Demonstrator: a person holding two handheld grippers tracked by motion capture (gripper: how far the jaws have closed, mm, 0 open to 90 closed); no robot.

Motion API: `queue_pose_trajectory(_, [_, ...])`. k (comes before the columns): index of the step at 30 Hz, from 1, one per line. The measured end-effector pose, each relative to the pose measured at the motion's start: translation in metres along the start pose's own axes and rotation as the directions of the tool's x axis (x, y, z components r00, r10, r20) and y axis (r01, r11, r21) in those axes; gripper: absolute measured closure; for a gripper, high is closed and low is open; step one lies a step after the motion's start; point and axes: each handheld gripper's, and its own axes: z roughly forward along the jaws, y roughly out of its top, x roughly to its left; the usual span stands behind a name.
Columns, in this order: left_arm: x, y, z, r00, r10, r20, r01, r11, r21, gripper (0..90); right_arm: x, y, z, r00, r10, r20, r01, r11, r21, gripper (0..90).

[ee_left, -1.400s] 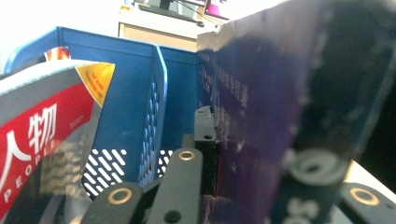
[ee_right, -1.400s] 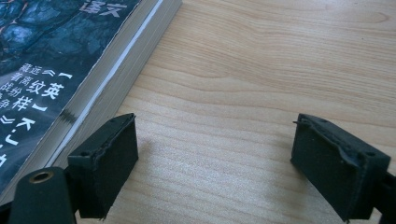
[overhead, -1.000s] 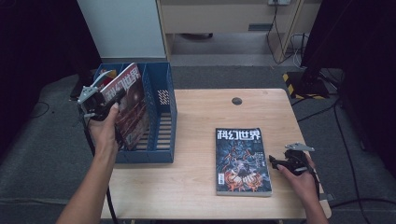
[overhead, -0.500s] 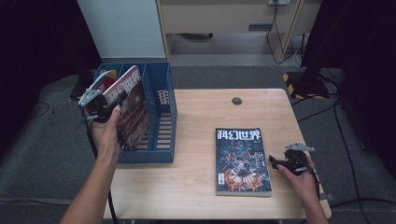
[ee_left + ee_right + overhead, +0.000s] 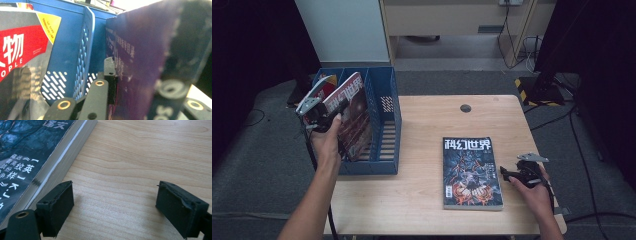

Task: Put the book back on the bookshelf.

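Gripping a dark-covered magazine [image 5: 353, 117] by its edge, the left gripper [image 5: 319, 116] holds it tilted over the middle slot of a blue file rack [image 5: 384, 127] that stands at the left end of a wooden table [image 5: 427, 205], its jaws clamped tight on the cover. In the left gripper view the magazine's purple cover [image 5: 150, 62] runs up between the black jaws, with a perforated rack divider [image 5: 83, 50] just beside it and a second magazine with a red title block [image 5: 22, 50] already standing in the slot beyond. Seen from the high view, that red-titled magazine [image 5: 326, 84] leans in the rack's leftmost slot, next to the one being held. Across the table, the right gripper [image 5: 512, 174] rests low near the right edge with its jaws spread wide and nothing between them. A third magazine [image 5: 471, 172], dark blue with white characters on its cover, lies flat on the tabletop just beside that gripper. The right gripper view shows its two pads [image 5: 56, 207] hovering close over bare wood [image 5: 120, 170], the flat magazine's page edge [image 5: 62, 160] lying just to the side of one pad. A small dark grommet [image 5: 465, 108] sits in the tabletop near the far edge.
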Motion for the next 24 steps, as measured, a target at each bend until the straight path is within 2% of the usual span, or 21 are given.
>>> queue_pose_trajectory(16, [0.0031, -0.0072, 0.0014, 1.0000, -0.005, -0.002, 0.005, 1.0000, -0.004, 83.0, 0.0000, 0.0000, 0.0000, 1.0000, -0.001, 0.000, 0.001, 1.000, 0.000, 14.8])
queue_pose_trajectory(21, [0.0048, -0.0062, 0.0000, 1.0000, -0.003, -0.006, 0.003, 0.9999, 0.011, 83.1, 0.0001, 0.0000, 0.0000, 1.0000, 0.000, 0.000, 0.000, 1.000, 0.000, 14.8])
queue_pose_trajectory(24, [0.0056, -0.0050, -0.0002, 1.0000, 0.003, 0.005, -0.003, 0.9997, 0.024, 82.9, 0.0000, 0.0000, 0.0000, 1.0000, -0.001, 0.000, 0.001, 1.000, 0.000, 14.8])
